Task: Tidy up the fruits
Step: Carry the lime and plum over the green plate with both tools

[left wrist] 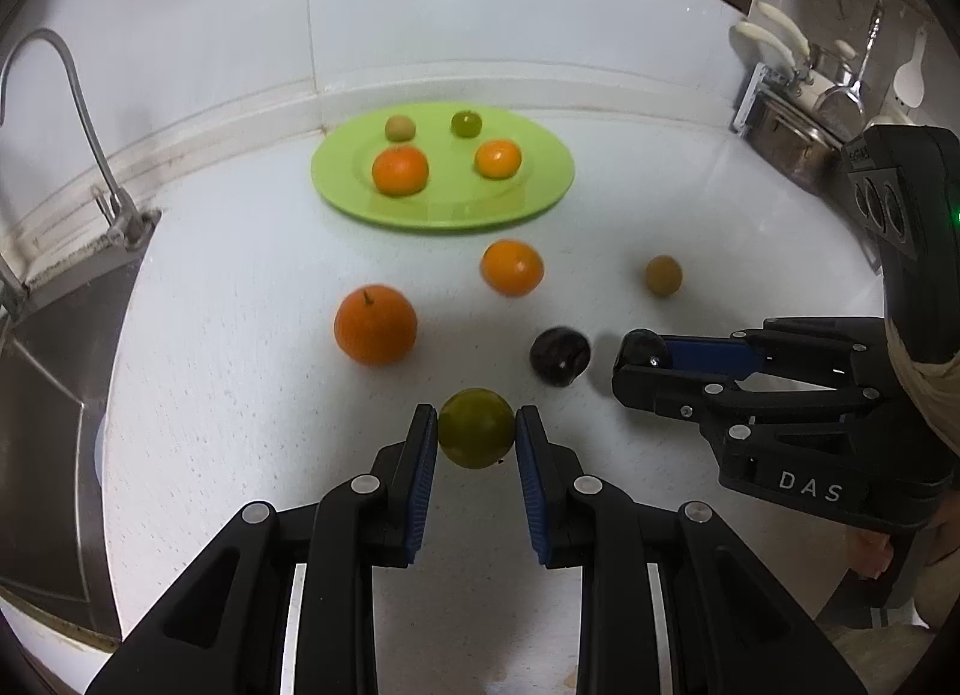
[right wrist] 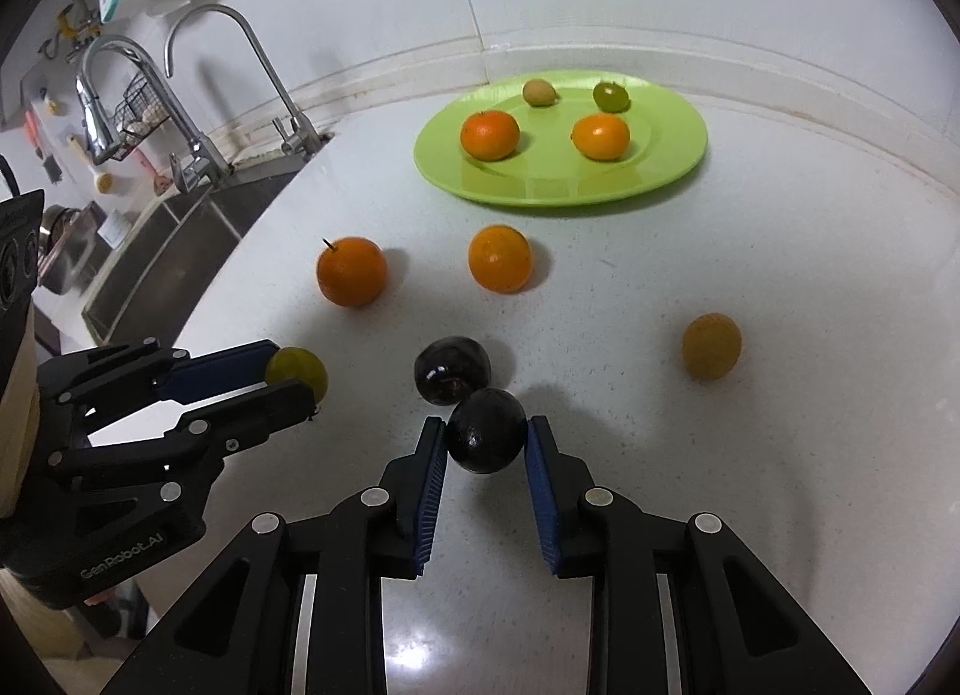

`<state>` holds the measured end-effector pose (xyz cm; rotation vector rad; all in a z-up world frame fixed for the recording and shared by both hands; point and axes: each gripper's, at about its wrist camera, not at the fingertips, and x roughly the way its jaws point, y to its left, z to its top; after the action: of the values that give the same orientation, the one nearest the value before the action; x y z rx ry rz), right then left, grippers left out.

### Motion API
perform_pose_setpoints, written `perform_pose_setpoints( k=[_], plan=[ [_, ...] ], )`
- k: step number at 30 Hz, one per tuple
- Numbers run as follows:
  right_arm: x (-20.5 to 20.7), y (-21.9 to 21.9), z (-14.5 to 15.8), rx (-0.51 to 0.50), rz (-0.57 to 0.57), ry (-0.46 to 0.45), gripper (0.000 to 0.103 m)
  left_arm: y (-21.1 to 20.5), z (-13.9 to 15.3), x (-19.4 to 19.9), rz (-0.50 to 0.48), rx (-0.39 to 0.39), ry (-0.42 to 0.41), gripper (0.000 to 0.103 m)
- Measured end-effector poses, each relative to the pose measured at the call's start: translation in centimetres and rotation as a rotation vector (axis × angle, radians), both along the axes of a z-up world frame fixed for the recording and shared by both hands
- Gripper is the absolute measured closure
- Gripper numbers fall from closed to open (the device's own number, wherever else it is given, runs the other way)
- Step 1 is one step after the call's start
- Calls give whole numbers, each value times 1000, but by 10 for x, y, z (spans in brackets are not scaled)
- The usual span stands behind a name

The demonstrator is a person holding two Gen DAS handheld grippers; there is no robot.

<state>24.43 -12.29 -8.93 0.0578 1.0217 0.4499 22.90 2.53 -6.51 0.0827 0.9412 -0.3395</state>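
Left tongs: my left gripper is closed onto the green plum — both blue pads touch its sides, fruit near the fingertips; whether it is lifted off the counter I cannot tell.
Right tongs: my right gripper has the dark plum pinched between its pads in the same way.
Key relation: the green plate lies straight ahead of both tongs, far side of the counter; the fruits are round, so no long axis matters.
Just ahead: a second dark plum sits just beyond the held one, almost touching it — I judge it the likeliest thing to knock.
Middle ground: two oranges lie between tongs and plate; a small tan fruit sits off to the right, clear of the path.
Plate: it holds two oranges and two small fruits at the back; its near edge is bare.
Nearer arm: neither clearly; both look about equally far.
Left margin: sink and faucet, apart from the fruit.
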Motion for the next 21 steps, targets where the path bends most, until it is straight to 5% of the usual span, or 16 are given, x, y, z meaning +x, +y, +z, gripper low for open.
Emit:
perform_pose_setpoints(
  k=[21],
  plan=[
    [4, -13, 86, 27, -32, -227, 75, -12, 78, 16, -2, -9, -209, 76]
  ],
)
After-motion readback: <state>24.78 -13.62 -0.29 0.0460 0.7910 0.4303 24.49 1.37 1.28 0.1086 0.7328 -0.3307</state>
